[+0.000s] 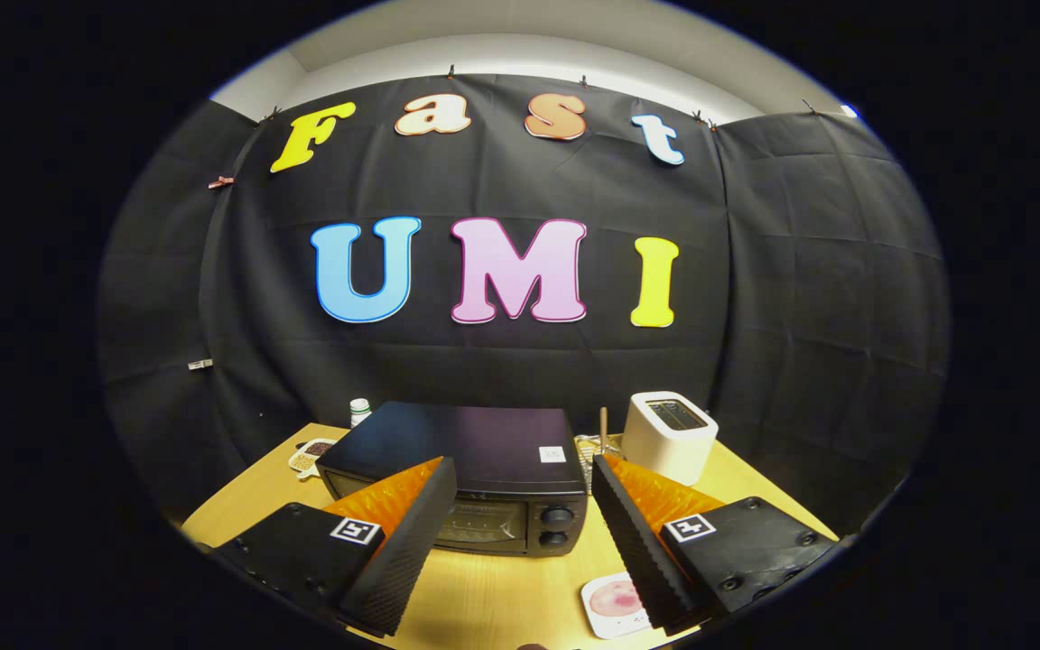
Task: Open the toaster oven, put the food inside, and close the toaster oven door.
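With its fingers spread wide and holding nothing, the claw (515, 533) hovers over the counter (484, 596); the food on its small plate (615, 603) sits by the right finger, and the closed toaster oven (475, 478) waits just ahead. Best approach squarely to the door's top edge, clear of the white toaster (670, 435) beyond.

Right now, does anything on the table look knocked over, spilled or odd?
Nothing stands out. The toaster oven sits level with its door closed, the white toaster stands upright, and the food plate lies flat by the gripper, jaws open.
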A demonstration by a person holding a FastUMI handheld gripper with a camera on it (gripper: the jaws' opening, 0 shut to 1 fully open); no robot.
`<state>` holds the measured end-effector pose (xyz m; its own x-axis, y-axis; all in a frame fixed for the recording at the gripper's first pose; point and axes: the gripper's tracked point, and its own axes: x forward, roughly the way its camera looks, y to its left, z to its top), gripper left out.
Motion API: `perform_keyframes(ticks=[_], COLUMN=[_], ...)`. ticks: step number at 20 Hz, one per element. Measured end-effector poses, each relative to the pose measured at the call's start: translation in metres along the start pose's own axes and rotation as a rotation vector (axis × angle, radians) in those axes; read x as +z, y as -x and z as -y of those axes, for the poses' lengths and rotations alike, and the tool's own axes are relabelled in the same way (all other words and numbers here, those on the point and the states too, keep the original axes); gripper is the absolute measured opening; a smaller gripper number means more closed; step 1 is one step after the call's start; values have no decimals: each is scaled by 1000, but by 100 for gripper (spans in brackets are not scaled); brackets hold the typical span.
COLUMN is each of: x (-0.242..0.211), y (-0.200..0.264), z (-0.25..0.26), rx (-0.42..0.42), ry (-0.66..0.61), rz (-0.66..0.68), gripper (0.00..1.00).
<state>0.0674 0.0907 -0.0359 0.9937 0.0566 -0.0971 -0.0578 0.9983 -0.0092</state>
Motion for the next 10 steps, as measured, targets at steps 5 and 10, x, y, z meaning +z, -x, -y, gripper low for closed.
perform_keyframes(ticks=[5,10], x=[-11,-29], y=[-23,-53], z=[-42,-76], rx=[24,32], ry=[22,-4], rz=[-22,-63], gripper=[98,98])
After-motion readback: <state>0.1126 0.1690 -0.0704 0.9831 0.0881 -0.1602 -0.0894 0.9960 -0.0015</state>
